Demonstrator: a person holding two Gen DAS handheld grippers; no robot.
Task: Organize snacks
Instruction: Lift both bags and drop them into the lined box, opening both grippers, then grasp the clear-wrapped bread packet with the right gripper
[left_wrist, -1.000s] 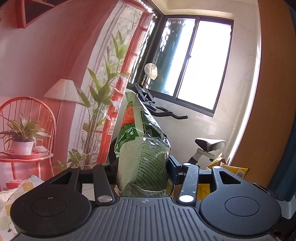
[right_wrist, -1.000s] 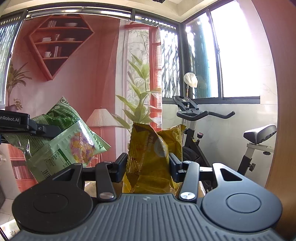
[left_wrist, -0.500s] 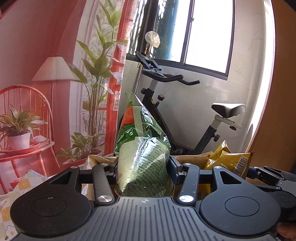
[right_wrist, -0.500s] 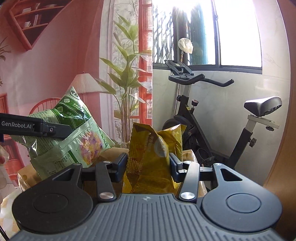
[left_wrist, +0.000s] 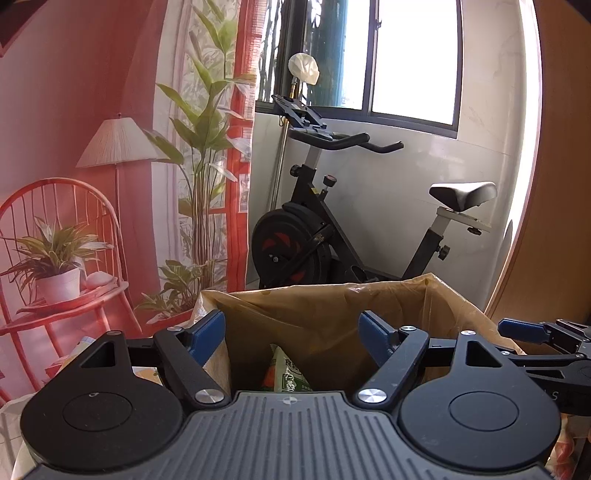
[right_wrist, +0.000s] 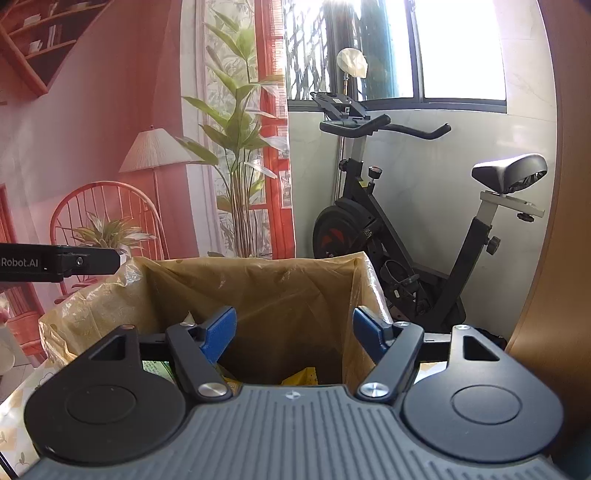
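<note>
Hovering just above the mouth of a lined box, both tools are seen with their jaws spread and nothing between them: the left hand-held gripper (left_wrist: 291, 326) is released over the left part of the opening, and the right hand-held gripper (right_wrist: 294, 328) is likewise released over the middle of it.

Directly below the left tool, a green snack bag (left_wrist: 286, 373) is seen standing on end inside the box, its top leaning slightly to the left. Below the right tool, a yellow snack bag (right_wrist: 303, 376) is partly visible low in the same box, with a sliver of green packaging showing at the near left edge. How deep either bag sits cannot be told.

The container itself is a cardboard box (right_wrist: 369, 291) lined with a loose translucent plastic liner (right_wrist: 251, 295), whose rim is crumpled and draped outward on the left.

The chief risk is judged to lie in that liner: if either tool is drawn back low, a blue pad could be snagged on the slack plastic and the liner, or a bag, pulled up with it. The green bag, standing on end, could also be tipped over by a nudge. With both tools close together over one opening, a knock between them is possible.

Beyond the box, an exercise bike (right_wrist: 388, 229) is seen against the far wall.
</note>
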